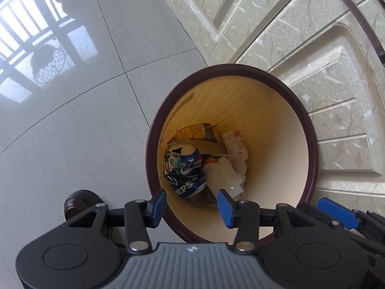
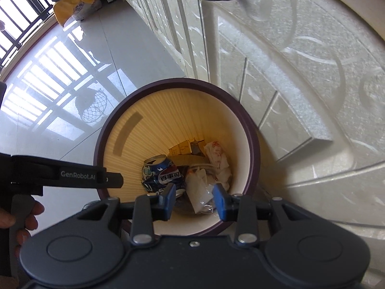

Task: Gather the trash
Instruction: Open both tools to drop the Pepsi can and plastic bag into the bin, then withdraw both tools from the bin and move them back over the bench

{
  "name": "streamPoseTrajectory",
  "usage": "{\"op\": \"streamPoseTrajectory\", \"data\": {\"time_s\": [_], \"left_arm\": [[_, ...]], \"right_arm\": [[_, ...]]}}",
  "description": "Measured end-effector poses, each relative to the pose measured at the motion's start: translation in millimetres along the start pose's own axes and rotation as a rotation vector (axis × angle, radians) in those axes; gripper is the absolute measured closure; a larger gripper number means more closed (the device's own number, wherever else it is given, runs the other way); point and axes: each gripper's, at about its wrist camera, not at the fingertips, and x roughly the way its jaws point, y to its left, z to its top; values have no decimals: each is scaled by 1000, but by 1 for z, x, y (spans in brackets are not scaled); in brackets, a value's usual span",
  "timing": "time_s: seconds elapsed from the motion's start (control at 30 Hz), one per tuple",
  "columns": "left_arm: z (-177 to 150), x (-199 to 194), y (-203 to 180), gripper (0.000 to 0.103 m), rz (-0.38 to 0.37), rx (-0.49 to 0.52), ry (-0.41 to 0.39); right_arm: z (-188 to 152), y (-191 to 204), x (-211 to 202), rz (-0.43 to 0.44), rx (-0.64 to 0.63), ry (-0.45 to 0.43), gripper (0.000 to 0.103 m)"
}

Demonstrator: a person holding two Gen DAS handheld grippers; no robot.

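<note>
I hold both grippers over the waste bin (image 1: 231, 154), a round tub with a dark maroon rim and cream ribbed inside, standing on grey floor tiles (image 1: 72, 132) against a pale embossed cabinet door (image 1: 324, 84). At its bottom, toward nine o'clock, lies a crushed blue Pepsi can (image 1: 184, 168); crumpled white wrappers (image 1: 234, 154) sit at three o'clock, a yellowish carton (image 1: 195, 131) at twelve. My left gripper (image 1: 191, 208) is spread wide and empty; my right gripper (image 2: 194, 201) likewise.

Glossy grey tile floor (image 1: 72, 125) left of claw w/ window-bar reflections; cream embossed cabinet doors (image 1: 324, 101) ahead-right, metal handle (image 1: 358, 19).
</note>
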Motion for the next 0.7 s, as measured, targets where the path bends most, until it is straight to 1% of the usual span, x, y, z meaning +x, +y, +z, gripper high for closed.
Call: {"op": "streamPoseTrajectory", "data": {"time_s": [0.13, 0.23, 0.33, 0.5, 0.6, 0.67, 0.7], "left_arm": [[-1, -1, 1, 51, 1, 15, 0], [-2, -3, 0, 49, 0, 37, 2], [-5, -5, -1, 44, 5, 60, -3], [-11, -10, -1, 38, 1, 96, -5], [-14, -15, -1, 29, 10, 120, -19], [-16, -19, -1, 20, 14, 133, -32], [-18, -21, -2, 18, 18, 145, -40]], "right_arm": [[-1, -2, 1, -9, 4, -2, 65], [-2, -3, 1, -21, 6, -3, 60], [-4, -5, 0, -36, 13, -6, 56], [-8, -11, -4, -56, 34, -9, 43], [-11, -14, -6, -67, 40, -9, 40], [-14, -17, -8, -73, 48, -11, 36], [-15, -17, -9, -76, 51, -13, 34]]}}
